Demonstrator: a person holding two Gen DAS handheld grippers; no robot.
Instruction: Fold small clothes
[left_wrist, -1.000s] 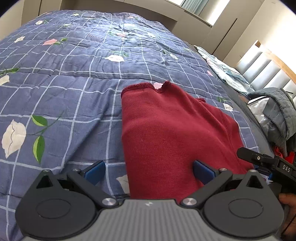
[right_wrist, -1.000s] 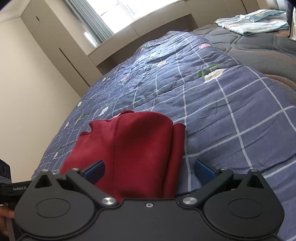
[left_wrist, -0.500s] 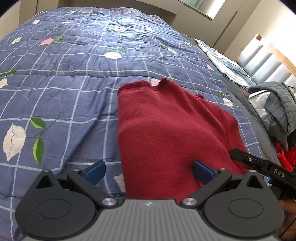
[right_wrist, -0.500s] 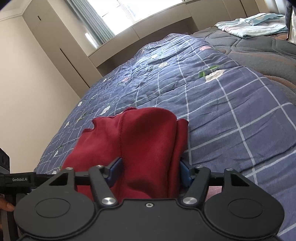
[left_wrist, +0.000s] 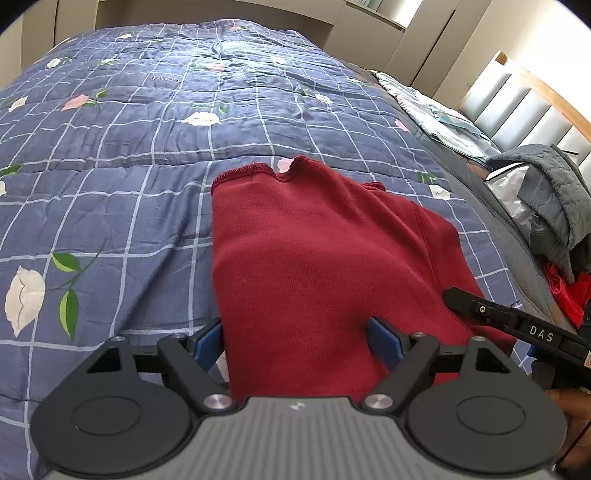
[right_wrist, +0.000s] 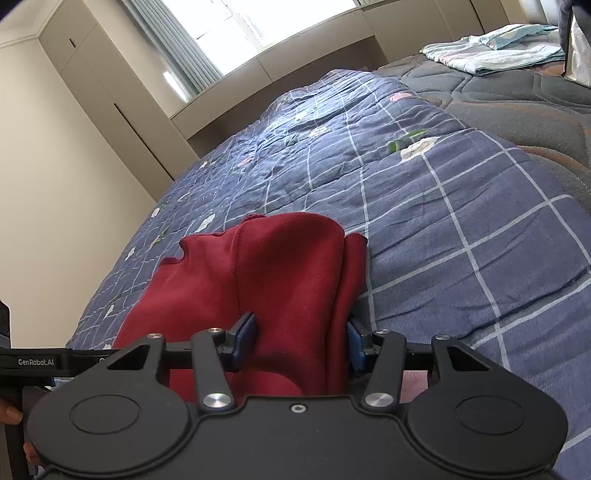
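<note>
A bed fills both views, covered by a blue checked quilt printed with white and pink flowers. Along its far side lies bare grey mattress padding carrying a folded pale blue cloth; a grey quilted jacket is heaped near the padded headboard, with a scrap of red fabric below it. Beige cupboards line the wall under a bright window.

The red knit garment lies on the quilt at the bed's near edge, partly folded, its stitched hem pointing away from the cameras and a doubled fold along its right border (seen best from the right wrist).

The left claw straddles the garment's left part: its jaws have just been closing but remain spread, one blue pad at the cloth's left edge, the other resting on the fabric. The right claw has closed much further than a second ago, when it stood wide, and now pinches a raised ridge of the red cloth between its pads. Its black body shows at the right of the left view.

Open quilt stretches left of and beyond the garment, with nothing lying on it.
</note>
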